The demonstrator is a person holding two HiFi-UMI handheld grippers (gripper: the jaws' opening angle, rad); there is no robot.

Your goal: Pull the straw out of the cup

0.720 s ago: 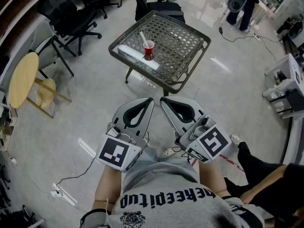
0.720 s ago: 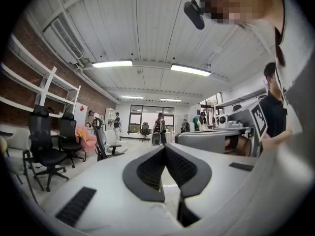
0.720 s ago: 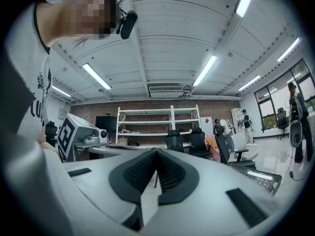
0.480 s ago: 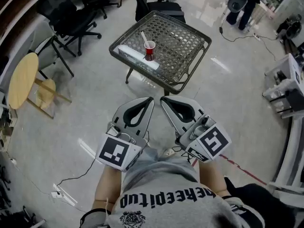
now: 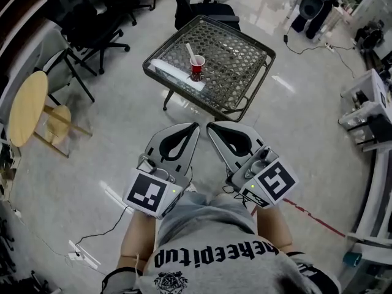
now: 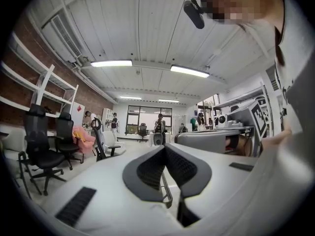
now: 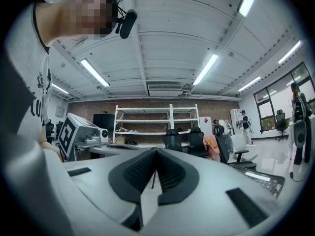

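Observation:
A small red cup (image 5: 197,67) stands on a dark mesh-topped table (image 5: 236,60) far ahead of me in the head view. A pale straw (image 5: 190,51) leans out of the cup toward the upper left. My left gripper (image 5: 193,128) and right gripper (image 5: 211,128) are held close to my body over the floor, well short of the table. They point toward it with their tips almost touching each other. The left gripper (image 6: 165,147) is shut with nothing in it, and so is the right gripper (image 7: 156,150). Neither gripper view shows the cup.
A white flat strip (image 5: 177,75) lies on the table beside the cup. Black office chairs (image 5: 92,17) stand at the upper left, and a round wooden side table (image 5: 27,103) at the left. White equipment (image 5: 367,109) lines the right side. A cable (image 5: 104,231) runs over the floor.
A person's dark legs at the lower right have gone out of view. The head view has shifted slightly. Both grippers stay shut in the same place.

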